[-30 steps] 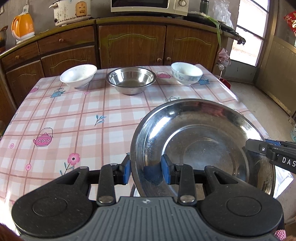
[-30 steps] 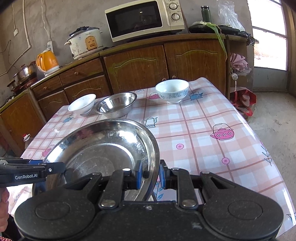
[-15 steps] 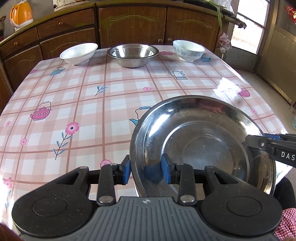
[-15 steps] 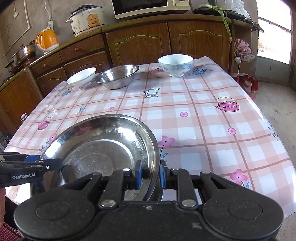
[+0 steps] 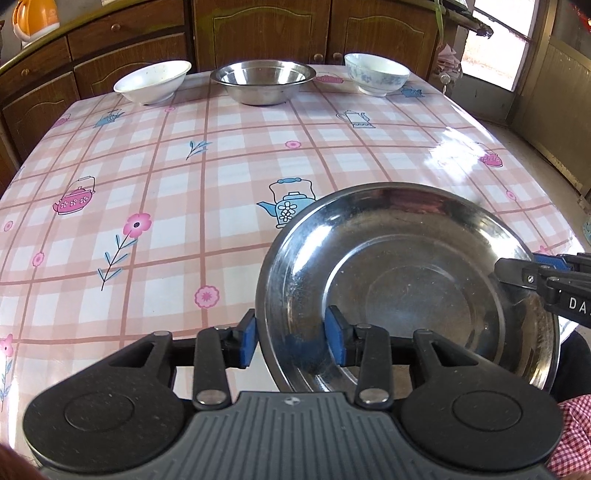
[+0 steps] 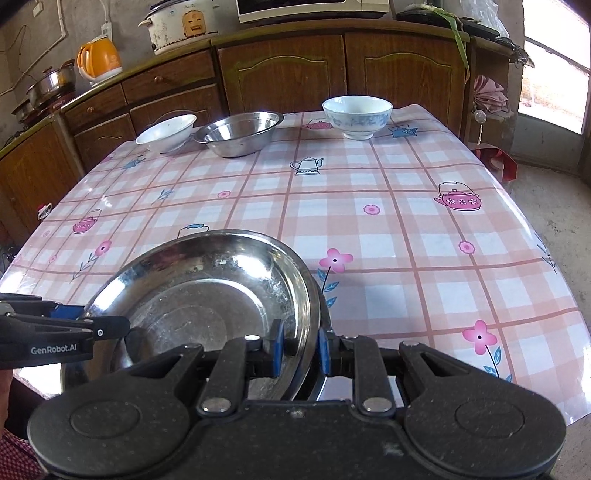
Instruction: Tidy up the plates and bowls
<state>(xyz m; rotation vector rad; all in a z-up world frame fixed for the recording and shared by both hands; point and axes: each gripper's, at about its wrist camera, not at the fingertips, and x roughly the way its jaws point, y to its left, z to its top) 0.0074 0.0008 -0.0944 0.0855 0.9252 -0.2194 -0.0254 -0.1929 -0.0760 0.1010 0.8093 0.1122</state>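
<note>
A wide steel plate (image 5: 406,280) (image 6: 207,295) hangs low over the near edge of the table (image 5: 184,192). My left gripper (image 5: 291,338) straddles its left rim. Its jaws are opening, and a thin gap shows between the outer blue pad and the rim. My right gripper (image 6: 299,347) is shut on the plate's right rim. Each gripper's fingertips also show at the far side of the plate in the other wrist view. A white bowl (image 5: 153,79), a steel bowl (image 5: 263,79) and a blue-patterned bowl (image 5: 376,75) stand in a row at the table's far edge.
A pink checked oilcloth covers the table (image 6: 369,221). Wooden cabinets (image 6: 288,81) stand behind it, with an orange kettle (image 6: 99,59) and a rice cooker (image 6: 181,26) on the counter. A doorway opens at the right. A red-checked sleeve (image 5: 576,443) shows at the lower right.
Both grippers and the plate have sunk toward the table, and both views tilt further down. The left gripper's pads now stand slightly wider apart around the rim.
</note>
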